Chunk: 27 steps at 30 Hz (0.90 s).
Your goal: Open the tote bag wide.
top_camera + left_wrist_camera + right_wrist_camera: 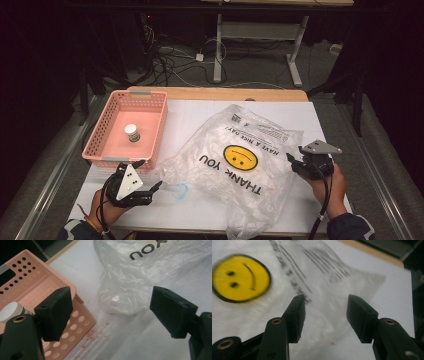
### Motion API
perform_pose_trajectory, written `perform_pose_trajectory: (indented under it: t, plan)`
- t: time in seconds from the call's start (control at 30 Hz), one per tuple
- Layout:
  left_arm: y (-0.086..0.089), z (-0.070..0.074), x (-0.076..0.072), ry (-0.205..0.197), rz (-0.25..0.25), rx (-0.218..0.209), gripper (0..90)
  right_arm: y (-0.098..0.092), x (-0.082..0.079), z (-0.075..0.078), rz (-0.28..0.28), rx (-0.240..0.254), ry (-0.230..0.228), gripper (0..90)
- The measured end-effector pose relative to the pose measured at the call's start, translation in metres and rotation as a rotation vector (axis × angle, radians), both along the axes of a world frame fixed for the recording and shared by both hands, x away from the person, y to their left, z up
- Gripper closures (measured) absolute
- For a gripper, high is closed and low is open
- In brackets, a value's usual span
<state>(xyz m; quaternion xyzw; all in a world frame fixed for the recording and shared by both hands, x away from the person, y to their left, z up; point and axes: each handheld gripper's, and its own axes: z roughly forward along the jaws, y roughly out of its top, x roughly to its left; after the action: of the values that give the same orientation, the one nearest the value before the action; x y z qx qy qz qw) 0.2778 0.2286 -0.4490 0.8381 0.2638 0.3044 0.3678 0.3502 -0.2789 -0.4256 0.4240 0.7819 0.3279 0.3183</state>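
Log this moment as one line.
left gripper: open, empty, beside pink basket | right gripper: open, empty, at plastic bag edge | white bottle: in basket

A white-topped table carries a pink basket and plastic bag.

Glossy, crinkled clear plastic bag – perforated pink plastic basket – on a matt white tabletop.

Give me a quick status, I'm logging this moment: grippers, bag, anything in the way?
Left gripper open, right gripper open, both empty. Plastic bag flat on table, untouched. Pink basket with small bottle stands left of it, no obstruction.
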Motion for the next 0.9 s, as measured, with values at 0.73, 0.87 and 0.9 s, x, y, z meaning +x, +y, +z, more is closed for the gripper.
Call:
perform_pose_trajectory:
  t: [0.73,0.87,0.9]
  plan:
    - [-0.002,-0.002,0.001,0.012,0.001,0.002,18.1,0.187,-0.053,-0.024,0.621,-0.255,0.12,30.4]
    - [-0.002,-0.003,0.001,0.015,0.0,0.005,18.1,0.193,-0.049,-0.036,0.628,-0.324,0.132,35.1]
    - [-0.003,-0.003,0.002,0.015,-0.001,0.007,18.1,0.193,-0.048,-0.037,0.628,-0.342,0.133,39.5]
